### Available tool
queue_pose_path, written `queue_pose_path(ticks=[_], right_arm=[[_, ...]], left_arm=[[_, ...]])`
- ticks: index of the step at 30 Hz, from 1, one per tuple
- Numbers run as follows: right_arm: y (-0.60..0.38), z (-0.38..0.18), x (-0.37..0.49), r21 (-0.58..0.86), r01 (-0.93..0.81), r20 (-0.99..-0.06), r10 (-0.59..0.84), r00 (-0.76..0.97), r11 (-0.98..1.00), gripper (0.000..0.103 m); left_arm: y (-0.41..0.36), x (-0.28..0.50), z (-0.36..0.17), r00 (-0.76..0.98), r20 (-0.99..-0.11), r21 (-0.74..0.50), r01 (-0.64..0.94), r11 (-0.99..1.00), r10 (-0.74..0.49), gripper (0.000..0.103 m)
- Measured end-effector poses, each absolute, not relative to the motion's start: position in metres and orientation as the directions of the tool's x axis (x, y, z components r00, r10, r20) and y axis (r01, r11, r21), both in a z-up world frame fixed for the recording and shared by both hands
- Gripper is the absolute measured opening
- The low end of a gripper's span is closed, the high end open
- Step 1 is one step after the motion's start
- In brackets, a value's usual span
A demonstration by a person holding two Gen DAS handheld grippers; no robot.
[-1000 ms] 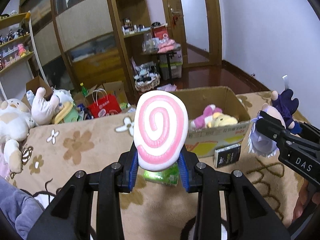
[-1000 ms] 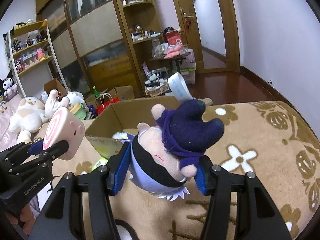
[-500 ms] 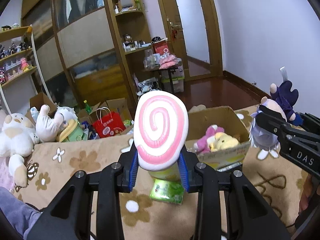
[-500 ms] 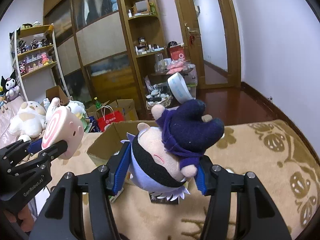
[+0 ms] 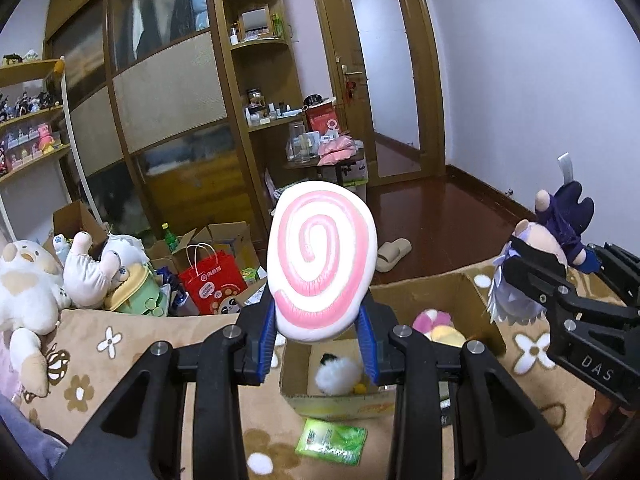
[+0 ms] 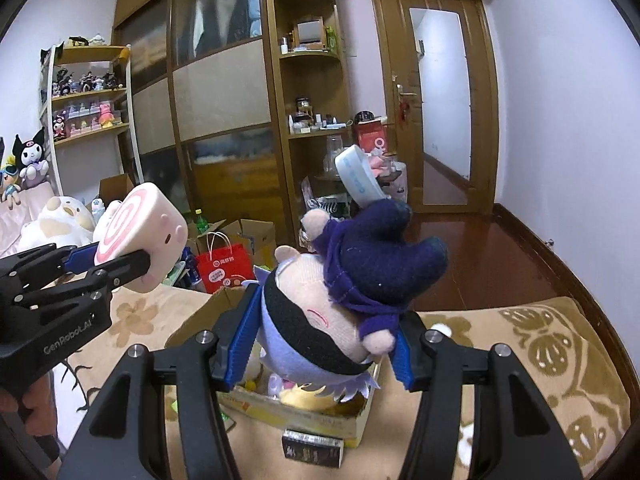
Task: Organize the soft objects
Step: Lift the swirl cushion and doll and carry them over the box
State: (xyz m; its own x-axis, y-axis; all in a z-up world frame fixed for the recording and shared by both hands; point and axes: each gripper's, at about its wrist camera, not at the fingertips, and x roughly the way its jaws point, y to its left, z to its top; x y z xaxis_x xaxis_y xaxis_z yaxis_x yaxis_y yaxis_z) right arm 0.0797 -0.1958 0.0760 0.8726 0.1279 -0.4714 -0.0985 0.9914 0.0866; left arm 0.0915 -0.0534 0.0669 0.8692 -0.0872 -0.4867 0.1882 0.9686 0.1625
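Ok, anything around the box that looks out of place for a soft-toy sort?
Yes. A green packet and a dark little box lie on the blanket against the cardboard box; neither looks soft. The doll is gripped head-down.

A pink-and-white spiral plush (image 5: 322, 260), thick and flat-faced, stands upright above the near left part of the open cardboard box (image 5: 456, 286). A doll plush (image 6: 340, 304) with a pale face, black band, lilac hair and dark purple clothes lies tilted above the box. Pink, yellow and white soft toys (image 5: 434, 326) lie inside the box.
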Motion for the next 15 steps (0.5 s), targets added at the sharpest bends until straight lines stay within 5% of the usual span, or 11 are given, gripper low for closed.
queue_pose_path(ticks=[15], right_arm=[[-0.185, 0.046, 0.102, 0.056, -0.138, -0.503, 0.147, 0.851, 0.989, 0.061]], left_arm=[[-0.041, 0.127, 0.024, 0.831, -0.552, 0.135, 0.165, 0.977, -0.064, 0.034]])
